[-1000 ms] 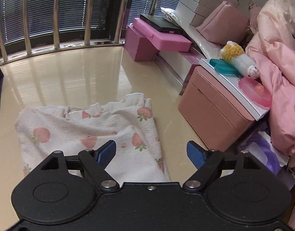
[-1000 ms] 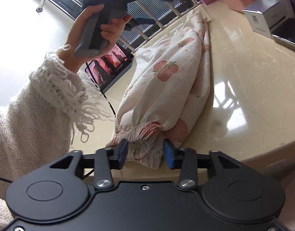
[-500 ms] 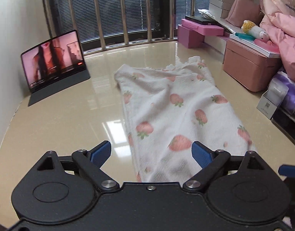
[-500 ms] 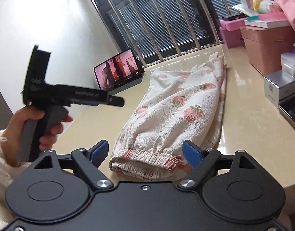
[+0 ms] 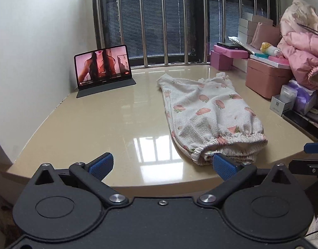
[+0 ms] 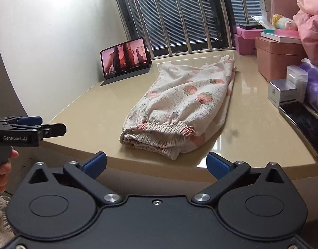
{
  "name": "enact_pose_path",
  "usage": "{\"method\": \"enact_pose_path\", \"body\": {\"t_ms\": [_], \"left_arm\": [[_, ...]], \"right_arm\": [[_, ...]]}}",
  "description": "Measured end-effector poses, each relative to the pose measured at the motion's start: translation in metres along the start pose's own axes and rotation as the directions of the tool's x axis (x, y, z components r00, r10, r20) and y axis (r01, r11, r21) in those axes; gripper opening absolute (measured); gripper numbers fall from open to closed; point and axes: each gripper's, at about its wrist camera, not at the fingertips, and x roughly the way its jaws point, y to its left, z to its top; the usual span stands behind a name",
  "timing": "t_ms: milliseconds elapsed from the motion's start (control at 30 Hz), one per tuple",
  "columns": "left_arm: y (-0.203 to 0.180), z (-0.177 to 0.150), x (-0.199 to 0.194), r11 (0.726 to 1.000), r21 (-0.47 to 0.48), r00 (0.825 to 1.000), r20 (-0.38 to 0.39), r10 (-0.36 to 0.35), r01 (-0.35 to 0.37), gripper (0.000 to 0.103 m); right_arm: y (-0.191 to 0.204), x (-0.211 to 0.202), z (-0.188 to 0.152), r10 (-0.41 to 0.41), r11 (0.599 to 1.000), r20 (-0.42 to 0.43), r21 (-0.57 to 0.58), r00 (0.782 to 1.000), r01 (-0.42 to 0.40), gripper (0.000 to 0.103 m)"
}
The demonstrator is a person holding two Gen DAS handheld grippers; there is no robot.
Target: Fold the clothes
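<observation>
White strawberry-print garment (image 5: 208,112), one, lies folded; both tools, left tool (image 5: 162,164) and right tool (image 6: 157,163), gape wide, empty.

A: Both pulled way back off the strawberry garment (image 5: 208,112) now, hanging past the table (image 5: 109,128) edge.

B: Yep, right gripper (image 6: 157,164) no longer pinching the elastic hem, spread wide instead. Left gripper (image 5: 162,166) down level with it, not raised anymore.
</observation>
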Motion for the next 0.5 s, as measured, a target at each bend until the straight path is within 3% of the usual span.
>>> {"method": "enact_pose_path", "body": {"t_ms": [133,233,367,500], "left_arm": [[0.013,-0.015,-0.027,0.996,-0.087,1.0,0.019,-0.012,0.013,0.103],[0.021,-0.029,-0.048,0.998,-0.064,0.997,0.08,0.004,0.002,0.103],[0.027,-0.037,-0.051,0.997,-0.074,0.994,0.102,0.026,-0.019,0.103],[0.025,-0.036,-0.046,0.994,-0.105,0.995,0.101,-0.002,0.013,0.103]], "right_arm": [[0.01,-0.017,-0.001,-0.003,0.999,0.003,-0.047,1.0,0.003,0.103],[0.013,-0.017,0.005,-0.003,0.998,-0.011,-0.063,1.0,0.003,0.103],[0.015,-0.011,0.003,-0.029,0.999,-0.007,-0.044,1.0,0.028,0.103],[0.015,-0.006,-0.002,-0.019,0.999,-0.03,-0.03,0.999,0.018,0.103]]}}
